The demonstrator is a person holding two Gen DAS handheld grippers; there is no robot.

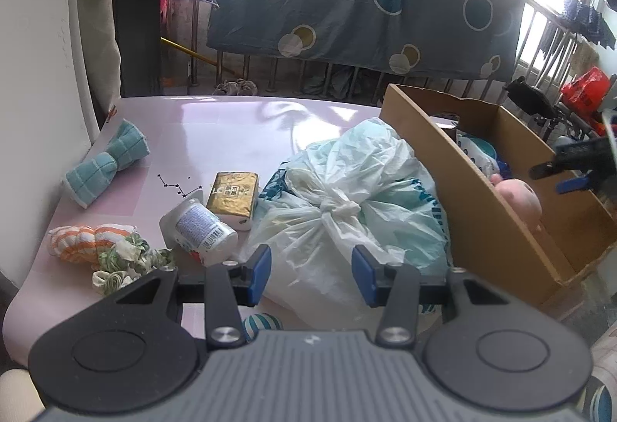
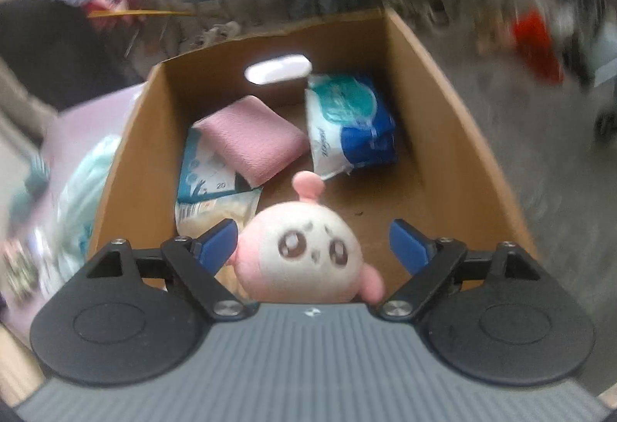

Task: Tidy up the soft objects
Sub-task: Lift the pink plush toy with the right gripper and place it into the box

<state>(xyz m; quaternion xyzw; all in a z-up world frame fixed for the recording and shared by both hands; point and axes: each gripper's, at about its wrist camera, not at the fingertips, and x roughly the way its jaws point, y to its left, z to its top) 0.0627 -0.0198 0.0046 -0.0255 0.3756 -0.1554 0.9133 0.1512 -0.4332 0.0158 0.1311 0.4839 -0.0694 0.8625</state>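
A cardboard box [image 2: 455,137] stands at the table's right; it also shows in the left wrist view [image 1: 435,167]. My right gripper [image 2: 314,246] is open over the box, and a pink-and-white plush toy [image 2: 308,252] lies between its fingers without being pinched. The plush also shows in the left wrist view [image 1: 516,196]. In the box lie a pink sponge [image 2: 250,140] and tissue packs [image 2: 347,121]. My left gripper [image 1: 310,273] is open, low over a knotted white plastic bag [image 1: 347,198].
On the pink table [image 1: 231,129] lie a teal cloth [image 1: 104,163], a gold tissue pack [image 1: 231,196], a white bottle [image 1: 200,229], an orange striped cloth [image 1: 85,242] and a green scrunchie [image 1: 127,260]. A blue sheet [image 1: 347,5] hangs behind.
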